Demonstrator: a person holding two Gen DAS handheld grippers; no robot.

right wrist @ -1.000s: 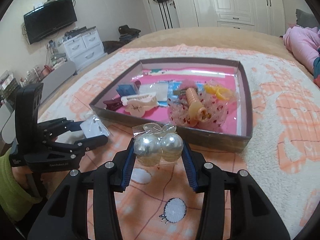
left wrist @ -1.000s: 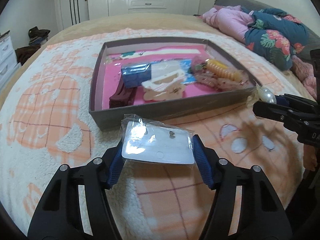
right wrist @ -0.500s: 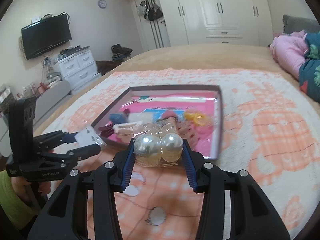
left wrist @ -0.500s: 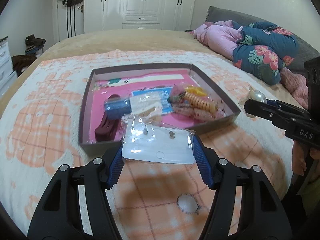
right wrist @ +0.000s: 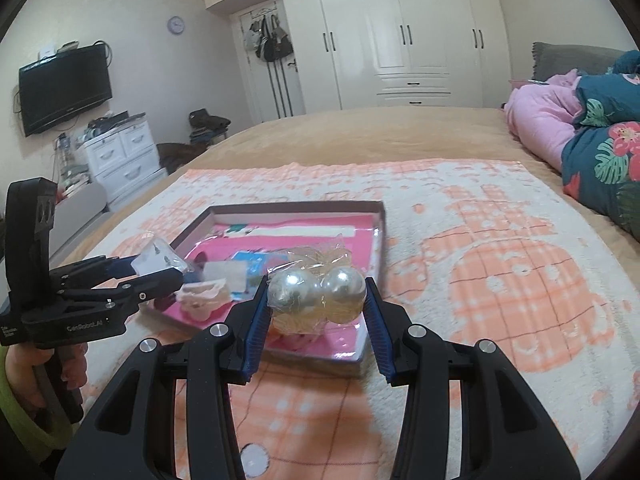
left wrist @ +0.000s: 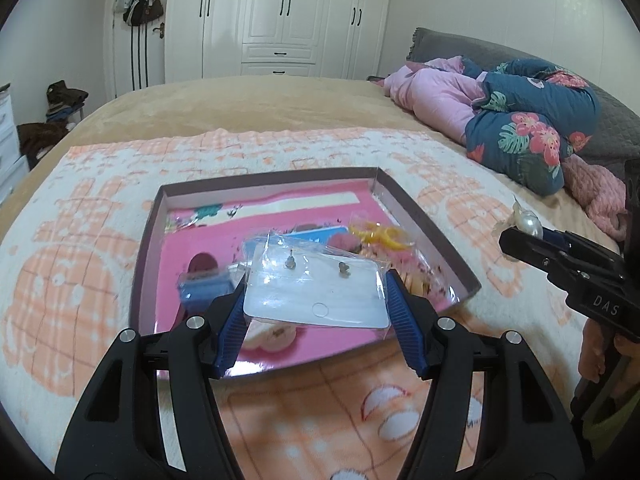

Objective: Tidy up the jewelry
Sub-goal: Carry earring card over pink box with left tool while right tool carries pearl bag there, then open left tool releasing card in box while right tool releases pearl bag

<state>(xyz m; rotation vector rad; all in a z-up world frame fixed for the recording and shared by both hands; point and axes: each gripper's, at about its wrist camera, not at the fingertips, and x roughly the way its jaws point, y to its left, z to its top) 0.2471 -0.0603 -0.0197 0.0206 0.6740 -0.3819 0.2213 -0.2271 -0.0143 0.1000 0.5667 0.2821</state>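
Both tools grip packets above the tray [left wrist: 424, 216]: left tool [left wrist: 316, 300] clamps the earring card [left wrist: 320, 292], right tool [right wrist: 316, 304] clamps the pearl bag [right wrist: 316, 296].

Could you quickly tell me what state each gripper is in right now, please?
Left gripper: closed on a clear plastic packet with a white earring card.
Right gripper: closed on a clear bag of two large pearl balls.

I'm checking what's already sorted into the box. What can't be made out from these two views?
- Left wrist: the box's near contents lie behind the earring card in the left gripper.
- Right wrist: the pearl bag in the right gripper covers the box's right half.
- Both: remaining items are blurred.
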